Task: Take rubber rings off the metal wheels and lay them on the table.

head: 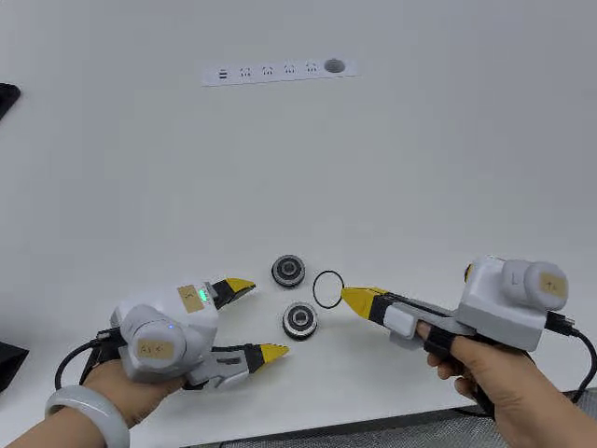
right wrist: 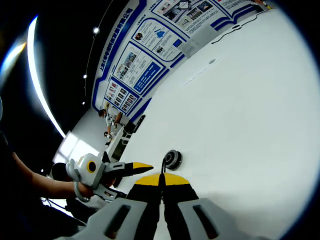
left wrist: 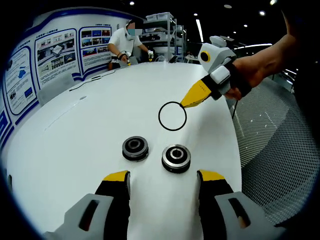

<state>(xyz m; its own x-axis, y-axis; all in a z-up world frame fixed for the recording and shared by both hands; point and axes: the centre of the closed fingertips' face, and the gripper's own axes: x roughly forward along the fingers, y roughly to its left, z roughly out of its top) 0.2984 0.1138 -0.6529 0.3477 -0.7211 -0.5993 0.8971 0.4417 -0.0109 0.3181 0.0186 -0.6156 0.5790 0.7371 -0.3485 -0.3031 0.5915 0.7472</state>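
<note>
Two metal wheels lie flat on the white table (head: 420, 168). The far wheel (head: 288, 271) (left wrist: 135, 148) has a dark rim; the near wheel (head: 299, 320) (left wrist: 176, 158) shows a shiny silver rim. My right gripper (head: 347, 297) (left wrist: 187, 102) (right wrist: 161, 176) is shut on a thin black rubber ring (head: 327, 289) (left wrist: 172, 116), pinching its edge just right of the wheels. I cannot tell whether the ring touches the table. My left gripper (head: 256, 318) (left wrist: 164, 176) stands open, left of the near wheel and holding nothing. In the right gripper view one wheel (right wrist: 173, 159) lies past the shut jaws.
A white power strip (head: 278, 71) lies at the far side of the table. Dark objects sit at the left edge (head: 7, 93) (head: 9, 362). The table's front edge runs just below my hands, with grey mesh flooring (head: 522, 429) beyond. A person (left wrist: 125, 42) stands far off.
</note>
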